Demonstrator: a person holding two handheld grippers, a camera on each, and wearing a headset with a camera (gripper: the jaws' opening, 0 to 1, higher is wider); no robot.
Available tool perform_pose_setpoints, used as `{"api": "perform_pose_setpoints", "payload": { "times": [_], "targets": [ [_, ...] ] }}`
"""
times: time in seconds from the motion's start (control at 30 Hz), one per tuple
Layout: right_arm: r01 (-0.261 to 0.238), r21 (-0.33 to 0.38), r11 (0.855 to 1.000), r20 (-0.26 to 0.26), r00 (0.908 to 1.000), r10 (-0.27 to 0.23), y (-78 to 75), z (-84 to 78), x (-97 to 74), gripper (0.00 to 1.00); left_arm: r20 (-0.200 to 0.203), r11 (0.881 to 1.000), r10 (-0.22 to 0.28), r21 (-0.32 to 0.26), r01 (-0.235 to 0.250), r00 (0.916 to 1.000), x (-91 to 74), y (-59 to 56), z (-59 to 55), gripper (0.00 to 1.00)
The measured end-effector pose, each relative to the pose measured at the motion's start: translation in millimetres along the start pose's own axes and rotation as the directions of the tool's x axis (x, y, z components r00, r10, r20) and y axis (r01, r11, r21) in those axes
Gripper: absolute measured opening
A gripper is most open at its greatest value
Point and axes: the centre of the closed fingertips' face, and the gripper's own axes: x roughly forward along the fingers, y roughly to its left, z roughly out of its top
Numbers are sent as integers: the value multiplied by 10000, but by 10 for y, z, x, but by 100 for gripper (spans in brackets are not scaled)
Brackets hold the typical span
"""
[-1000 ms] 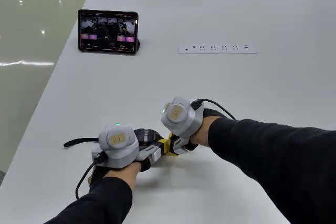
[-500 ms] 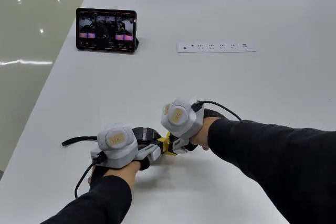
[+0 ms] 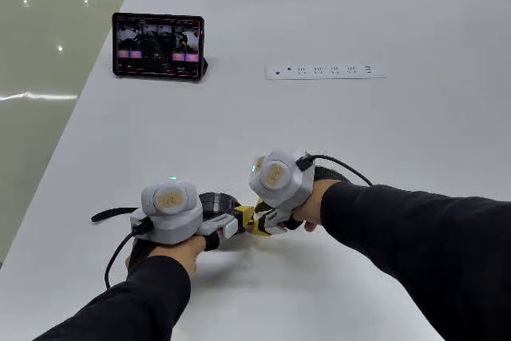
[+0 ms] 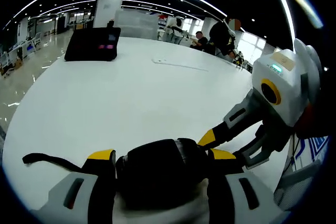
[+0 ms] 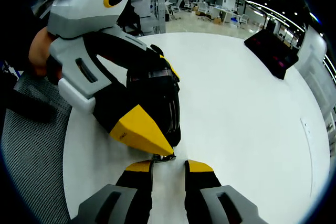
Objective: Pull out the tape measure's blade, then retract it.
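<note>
One tape measure (image 3: 219, 201), two grippers (image 3: 228, 220) (image 3: 257, 222), one tablet (image 3: 157, 35), one power strip (image 3: 325, 72)

Your right gripper (image 5: 168, 168) has its yellow-tipped jaws a narrow gap apart, low over the white table (image 5: 236, 108). Just ahead of that gap sits the blade's metal hook (image 5: 166, 157), poking from the black tape measure (image 5: 164, 113). The left gripper (image 5: 155, 101) comes in from the upper left and clamps the case on both sides. A tablet (image 5: 274, 51) stands far back on the right.

Left gripper (image 4: 163, 157) clamps tape measure (image 4: 157, 177); right gripper (image 5: 168, 168) jaws narrowly parted, grip unclear.
</note>
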Motion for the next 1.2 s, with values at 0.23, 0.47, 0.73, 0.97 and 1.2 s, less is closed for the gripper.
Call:
{"api": "perform_pose_setpoints", "payload": {
  "times": [0.23,0.47,0.73,0.97,1.2],
  "targets": [
    [276,263,9993,328,9991,-285,-66,-8,-120,24,113,9999,-81,128,79,9999,-77,32,25,76],
    [583,614,9964,836,9945,-633,-77,-29,-297,29,-106,9927,-624,1030,632,9980,-120,20,37,86],
    [970,1048,9898,1327,9850,-1106,-57,-134,-547,34,51,9819,-1226,1457,1206,9924,-201,-8,117,99],
    [1234,1268,9842,1716,9745,-1443,-69,-164,-720,38,-156,9701,-1429,1961,1431,9896,-272,39,116,99],
    [1416,1588,9771,2013,9642,-1725,-37,-384,-919,42,-483,9458,-2148,2388,2201,9755,-422,62,77,99]
  ]
}}
